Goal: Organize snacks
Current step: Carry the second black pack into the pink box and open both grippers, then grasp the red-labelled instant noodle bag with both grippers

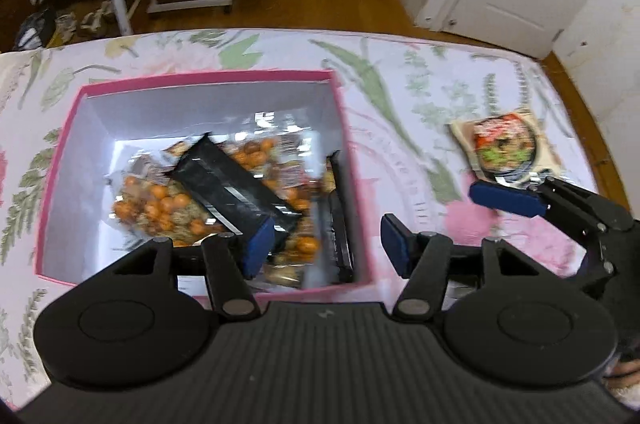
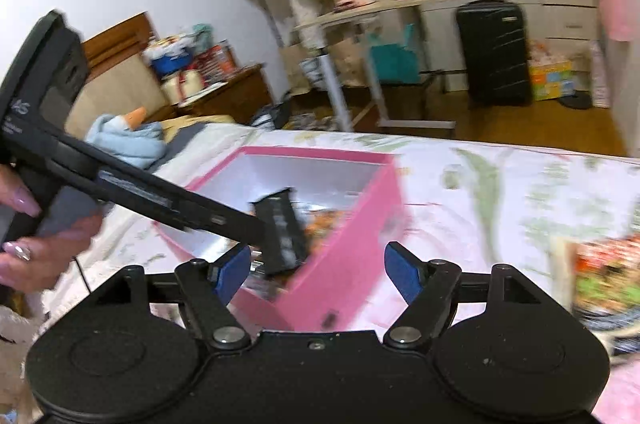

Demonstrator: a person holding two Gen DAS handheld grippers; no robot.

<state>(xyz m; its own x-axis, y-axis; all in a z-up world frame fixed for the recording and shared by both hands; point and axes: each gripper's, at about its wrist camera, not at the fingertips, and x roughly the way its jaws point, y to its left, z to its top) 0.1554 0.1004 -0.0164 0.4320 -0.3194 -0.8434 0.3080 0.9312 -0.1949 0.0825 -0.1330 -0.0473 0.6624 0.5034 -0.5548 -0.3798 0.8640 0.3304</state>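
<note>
On the floral bedspread (image 1: 400, 63): one pink box (image 1: 64, 143), open-topped, holding orange-printed snack bags (image 1: 160, 203) and a black snack bar (image 1: 232, 191). Left gripper (image 1: 324, 244) above the box, jaws wide apart, empty. Right gripper (image 2: 316, 272) likewise spread, empty. Noodle packet (image 1: 504, 143) lies right of the box.

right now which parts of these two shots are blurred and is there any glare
Left wrist view: the colourful noodle packet on the floral bedsheet is motion-smeared, and the pink cardboard box has glare on its wrappers. Right wrist view: heavier blur on that packet, with fisheye bending at the edges.
</note>
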